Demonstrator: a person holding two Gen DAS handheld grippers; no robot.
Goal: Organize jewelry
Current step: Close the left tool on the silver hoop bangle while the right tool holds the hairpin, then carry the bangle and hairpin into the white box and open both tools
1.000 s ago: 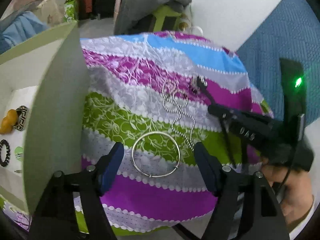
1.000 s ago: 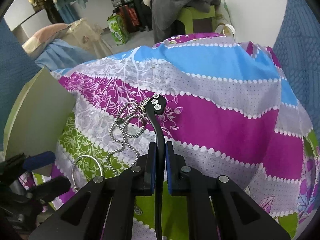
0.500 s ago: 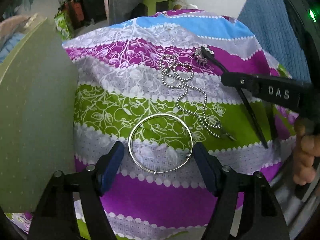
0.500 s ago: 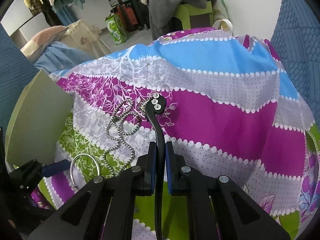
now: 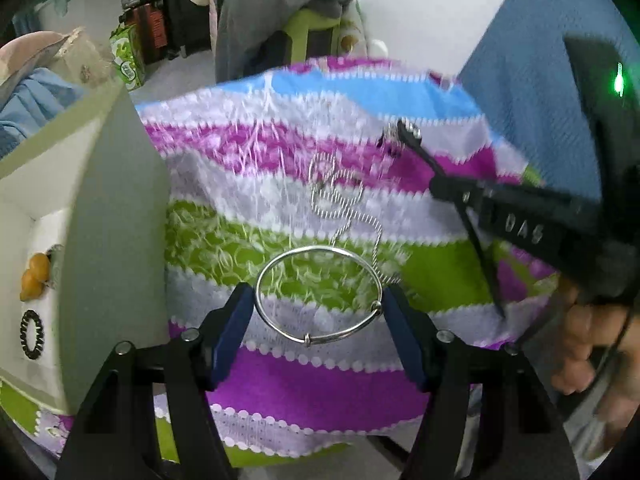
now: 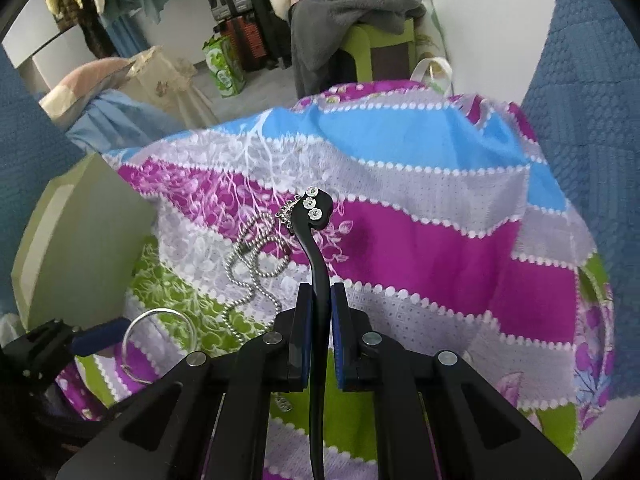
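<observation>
Fingers on my left gripper had just been closing in, and the silver bangle sat right between them, its sides touching both blue pads, I think. It looked gripped so I could carry it to the open box just to the left, where other small pieces already lay. My right gripper was squeezed tight on a black hair stick with little flowers on top. The bead chain lay loose on the striped cloth, between both grippers, touching neither one.
</observation>
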